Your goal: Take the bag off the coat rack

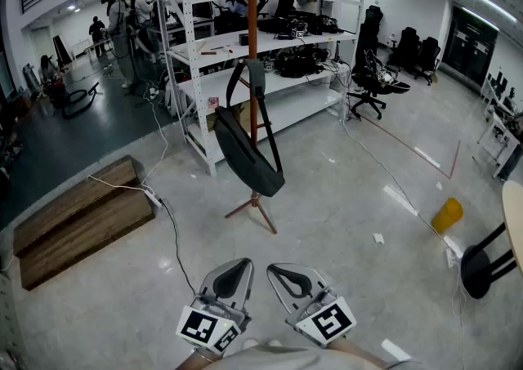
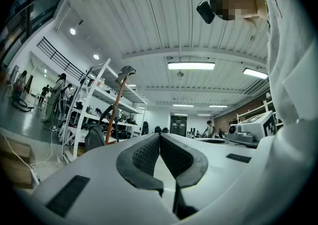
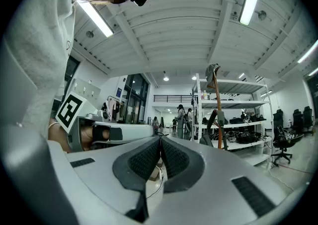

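Left claw (image 2: 159, 136) and right claw (image 3: 160, 139) hover closed and empty, well short of the dark bag (image 1: 248, 161) hanging on the coat rack (image 1: 253, 25), so approach seems first: step closer, open one claw

Left tool (image 1: 243, 264) and right tool (image 1: 274, 269) white, black-padded

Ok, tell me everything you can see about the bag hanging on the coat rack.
The bag is dark grey, long and slim, and looks like soft fabric. Its wide strap loops up over the coat rack, whose orange pole runs behind the body. The body hangs slanted, with its upper end to the left and its lower end near the rack's legs, clear of the floor. Only the rack touches it.
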A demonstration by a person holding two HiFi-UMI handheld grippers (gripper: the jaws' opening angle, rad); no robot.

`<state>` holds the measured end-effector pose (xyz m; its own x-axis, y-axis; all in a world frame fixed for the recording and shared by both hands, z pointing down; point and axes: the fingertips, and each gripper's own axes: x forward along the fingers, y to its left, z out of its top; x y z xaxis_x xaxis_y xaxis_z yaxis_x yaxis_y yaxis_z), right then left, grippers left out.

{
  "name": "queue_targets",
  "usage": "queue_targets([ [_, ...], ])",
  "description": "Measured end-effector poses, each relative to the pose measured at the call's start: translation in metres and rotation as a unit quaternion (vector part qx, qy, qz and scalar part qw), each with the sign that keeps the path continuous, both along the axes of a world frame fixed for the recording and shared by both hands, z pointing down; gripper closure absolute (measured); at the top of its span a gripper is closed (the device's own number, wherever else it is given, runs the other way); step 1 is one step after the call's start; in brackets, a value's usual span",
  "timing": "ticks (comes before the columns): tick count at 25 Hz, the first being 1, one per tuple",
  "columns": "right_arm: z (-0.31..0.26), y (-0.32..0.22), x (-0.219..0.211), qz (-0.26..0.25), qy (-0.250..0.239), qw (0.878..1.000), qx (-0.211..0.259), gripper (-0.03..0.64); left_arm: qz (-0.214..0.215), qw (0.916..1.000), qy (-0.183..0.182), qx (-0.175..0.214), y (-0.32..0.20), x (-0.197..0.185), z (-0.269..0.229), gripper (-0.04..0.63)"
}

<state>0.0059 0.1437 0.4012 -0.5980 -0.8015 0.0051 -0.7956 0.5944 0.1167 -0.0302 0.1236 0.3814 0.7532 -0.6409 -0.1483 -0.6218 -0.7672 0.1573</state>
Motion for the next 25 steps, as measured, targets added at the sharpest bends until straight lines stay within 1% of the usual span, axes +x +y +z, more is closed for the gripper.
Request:
queue_targets([
  [4,0.006,0.005,-0.001,0.003,0.001,1.000,-0.009,0.597,-0.002,1.0000,0.003,0.001,0.003,-0.002,0.002,0.577],
  [11,0.002,0.014,0.002,0.001,-0.001,1.000,-0.005,0.597,-0.010,0.9999,0.005,0.002,0.012,-0.002,-0.002,0.577],
  [16,0.005,0.019,0.010,-0.006,-0.027,0.999,-0.020,0.597,-0.017,0.9998,0.007,0.003,0.020,0.003,-0.001,0.577],
  [22,0.011,0.026,0.018,-0.005,-0.009,1.000,-0.013,0.597,-0.026,0.9996,0.013,0.000,0.030,0.011,0.004,0.577],
  [25,0.013,0.024,0.017,-0.010,-0.009,1.000,-0.015,0.597,-0.032,0.9995,0.004,0.002,0.031,0.011,0.008,0.577],
])
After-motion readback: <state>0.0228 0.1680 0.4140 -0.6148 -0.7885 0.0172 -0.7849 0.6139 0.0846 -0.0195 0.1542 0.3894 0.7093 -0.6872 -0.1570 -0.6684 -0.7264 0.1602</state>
